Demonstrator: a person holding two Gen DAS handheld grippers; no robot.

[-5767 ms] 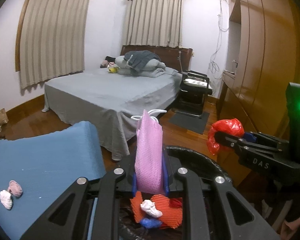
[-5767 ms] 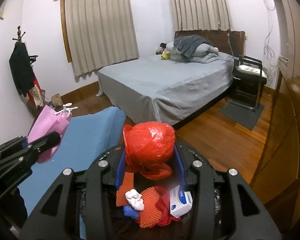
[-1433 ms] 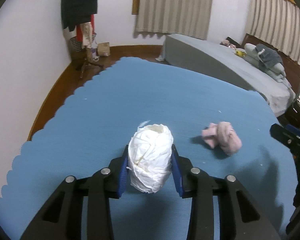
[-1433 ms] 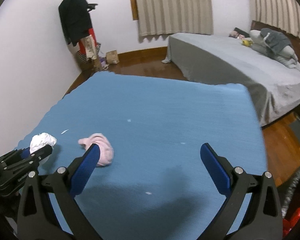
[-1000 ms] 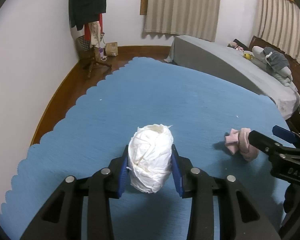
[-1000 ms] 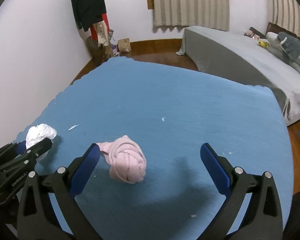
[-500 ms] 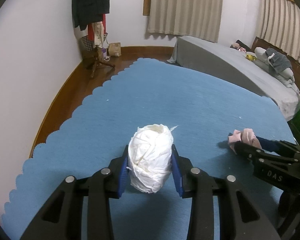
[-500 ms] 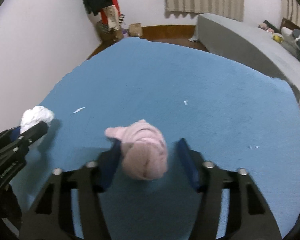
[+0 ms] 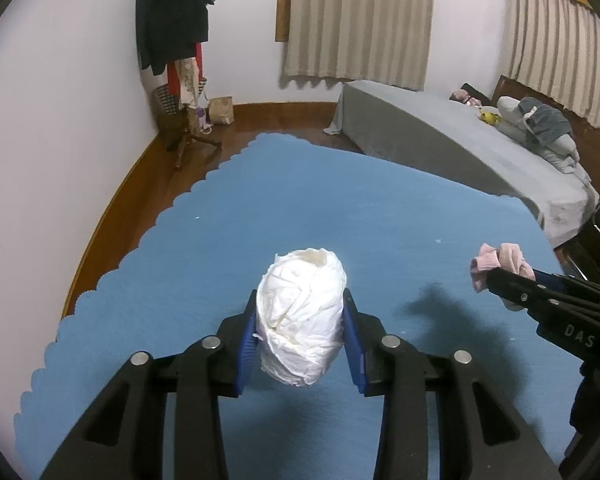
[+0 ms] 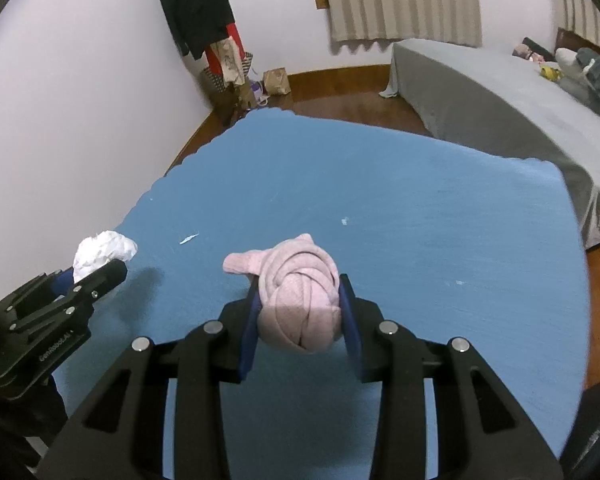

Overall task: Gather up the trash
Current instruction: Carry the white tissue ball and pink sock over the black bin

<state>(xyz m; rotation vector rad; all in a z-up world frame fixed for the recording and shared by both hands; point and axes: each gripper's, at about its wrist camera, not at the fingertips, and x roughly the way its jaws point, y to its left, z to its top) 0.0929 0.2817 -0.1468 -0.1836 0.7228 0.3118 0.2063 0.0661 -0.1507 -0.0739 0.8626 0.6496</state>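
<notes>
Left hand-held gripper [image 9: 300, 344]: closed on a white paper wad [image 9: 302, 316], blue pads pressing both its sides, held above the blue desk [image 9: 260, 208].
Right hand-held gripper [image 10: 299, 316]: its jaws have just been closing and now clamp a pink cloth knot [image 10: 298, 300] between the blue pads, clear of the desk.
Step in hand: both pieces look picked up; the next job, by my judgement, is carrying them to wherever the trash is gathered, which neither view shows.
How to do it well: keep both grips firm and level during the carry, since soft bundles can slip or unroll; keep the two grippers apart so they do not knock together.
White wad, look: crumpled tissue pressed into an egg shape, creased, bulging past the pads at top and bottom.
Pink knot, look: soft ribbed fabric twisted into a ball, one loose tail sticking out to the far left.
Leftovers: a few tiny white scraps [image 10: 189, 239] lie on the desk, far of the grippers.
Surroundings: grey bed [image 9: 480, 148] far right, coat stand [image 9: 176, 60] far left.
</notes>
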